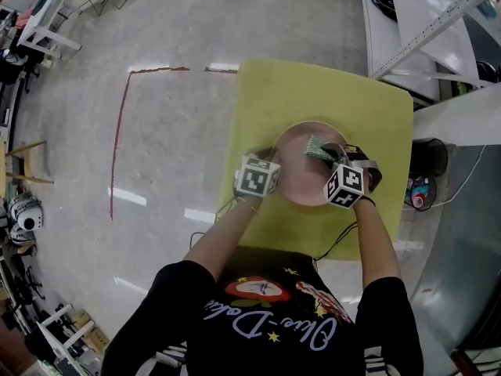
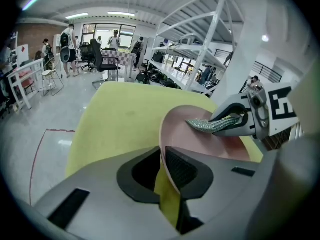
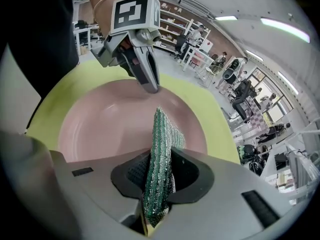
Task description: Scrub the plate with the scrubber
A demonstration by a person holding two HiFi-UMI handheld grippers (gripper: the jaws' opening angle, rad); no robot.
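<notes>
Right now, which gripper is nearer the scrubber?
Right. The right gripper has its jaws shut on the scrubber, over the plate. The left gripper is clamped on the plate's rim, apart from the scrubber.

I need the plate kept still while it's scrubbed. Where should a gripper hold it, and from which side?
Take the plate by its thin raised rim at the left edge, coming in from the left, as the left gripper does: jaws shut across the rim. That leaves the middle free for the scrubber in the right gripper.
</notes>
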